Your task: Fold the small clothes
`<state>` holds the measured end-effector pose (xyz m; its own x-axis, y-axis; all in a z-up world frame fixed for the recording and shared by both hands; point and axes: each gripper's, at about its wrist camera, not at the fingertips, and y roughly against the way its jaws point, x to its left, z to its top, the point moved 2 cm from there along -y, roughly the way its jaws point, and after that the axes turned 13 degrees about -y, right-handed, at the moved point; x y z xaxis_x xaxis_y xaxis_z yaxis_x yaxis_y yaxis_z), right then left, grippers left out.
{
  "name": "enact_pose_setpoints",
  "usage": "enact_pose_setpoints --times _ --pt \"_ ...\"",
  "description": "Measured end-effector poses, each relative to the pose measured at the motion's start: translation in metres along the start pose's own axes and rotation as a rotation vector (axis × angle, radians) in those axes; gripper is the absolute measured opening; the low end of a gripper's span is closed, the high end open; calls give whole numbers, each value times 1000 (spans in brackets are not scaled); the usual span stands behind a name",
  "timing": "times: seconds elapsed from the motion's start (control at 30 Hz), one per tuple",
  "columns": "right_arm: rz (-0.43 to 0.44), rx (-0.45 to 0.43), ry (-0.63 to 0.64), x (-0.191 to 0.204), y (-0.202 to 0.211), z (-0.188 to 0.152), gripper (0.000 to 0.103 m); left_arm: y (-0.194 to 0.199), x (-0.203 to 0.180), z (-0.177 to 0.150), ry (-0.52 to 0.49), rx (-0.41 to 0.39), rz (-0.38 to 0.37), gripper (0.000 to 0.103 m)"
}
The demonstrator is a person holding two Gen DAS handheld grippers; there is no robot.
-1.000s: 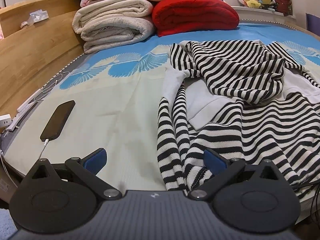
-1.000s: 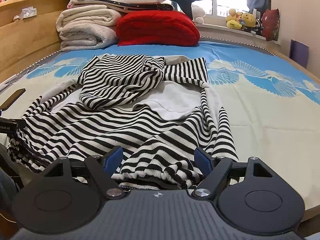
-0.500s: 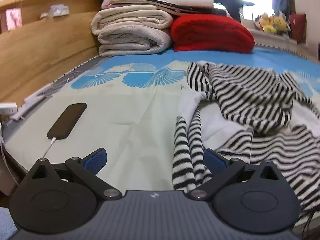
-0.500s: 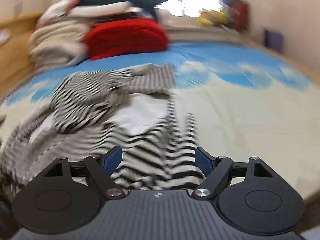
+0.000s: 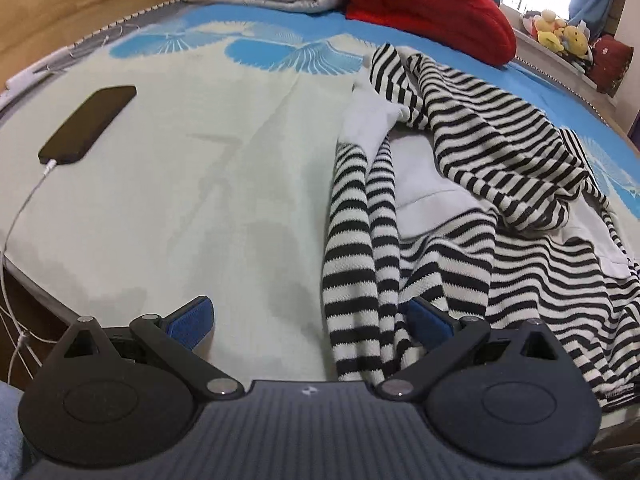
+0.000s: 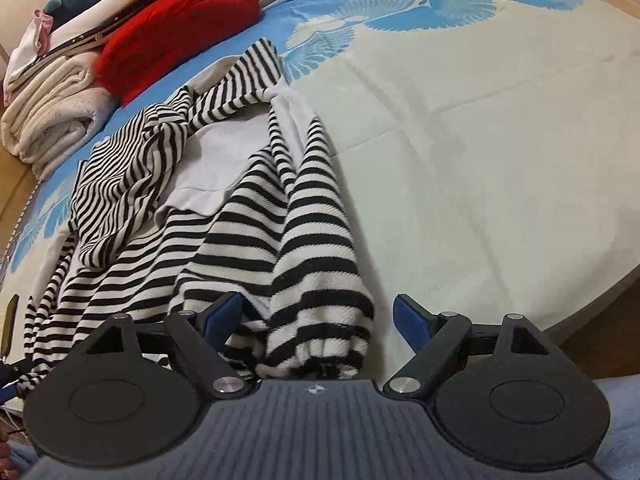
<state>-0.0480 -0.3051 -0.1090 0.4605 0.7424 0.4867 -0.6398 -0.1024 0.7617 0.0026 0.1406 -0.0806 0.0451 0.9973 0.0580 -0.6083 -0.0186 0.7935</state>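
While both hand-held grippers gape empty (2 views), the striped garment [image 6: 280, 216] hem stays hidden.

Both cameras look forward and steeply down over their own fingers, close above the near edge of the bed [image 5: 168, 208]. The left view sits at the striped garment's [image 5: 500, 168] left side, the right view at its right; both share that garment and the red blanket [image 6: 176, 24] beyond.
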Motion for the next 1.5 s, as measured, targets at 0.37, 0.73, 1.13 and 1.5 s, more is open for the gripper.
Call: enact_pose_setpoints --times 0.37,0.73,1.13,1.5 --pt "87 75 151 18 3 -16 24 6 -4 -7 21 13 -174 16" --pt "257 51 11 -8 113 -6 19 102 25 -31 6 -103 -344 7" --pt "318 75 -130 15 149 46 19 121 40 49 122 -142 -469 7" --pt "179 -76 -255 136 -57 238 47 -58 37 294 302 -150 -228 59"
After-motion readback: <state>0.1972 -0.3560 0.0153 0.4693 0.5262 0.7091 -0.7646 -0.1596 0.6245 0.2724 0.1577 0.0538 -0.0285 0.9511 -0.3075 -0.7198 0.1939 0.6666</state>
